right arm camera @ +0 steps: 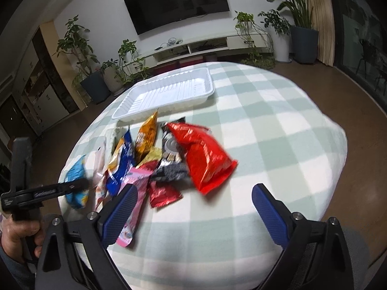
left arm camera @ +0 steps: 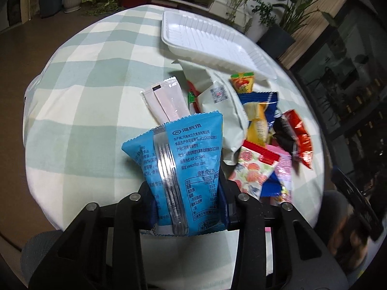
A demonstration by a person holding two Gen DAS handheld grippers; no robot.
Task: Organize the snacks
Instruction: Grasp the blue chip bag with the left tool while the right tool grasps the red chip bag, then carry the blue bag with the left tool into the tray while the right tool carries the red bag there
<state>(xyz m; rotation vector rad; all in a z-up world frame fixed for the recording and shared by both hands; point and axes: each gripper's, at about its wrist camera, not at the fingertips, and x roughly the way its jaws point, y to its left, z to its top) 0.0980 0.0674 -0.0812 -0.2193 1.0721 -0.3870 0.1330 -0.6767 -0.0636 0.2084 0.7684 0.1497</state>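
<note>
Closest to the left wrist camera, the left gripper (left arm camera: pixel 186 200) was clamped on a blue snack packet (left arm camera: pixel 180 166), its jaws pinching the lower half while the top stood upright and loose above them. Beyond it lay a checked tablecloth (left arm camera: pixel 79 91) with a heap of other snacks (left arm camera: pixel 261 130): a pale pink sachet (left arm camera: pixel 167 101), a white bag (left arm camera: pixel 222 111), a red packet (left arm camera: pixel 298 140) and several more overlapping one another. At the far side sat a white tray (left arm camera: pixel 208 41), with nothing in it, one edge just over the pile.

From the right wrist camera, the right gripper (right arm camera: pixel 193 210) hovered with its blue pads (right arm camera: pixel 271 215) wide apart and nothing between them, near the front of the heap.

The step in hand looked like carrying the blue packet to the tray. To do it well, the grip should stay firm but gentle, since the packet was soft and could crush or slip. Lifting it clear of the heap first would avoid dragging neighbours along. Setting it flat in a tray corner would leave room for the rest.
</note>
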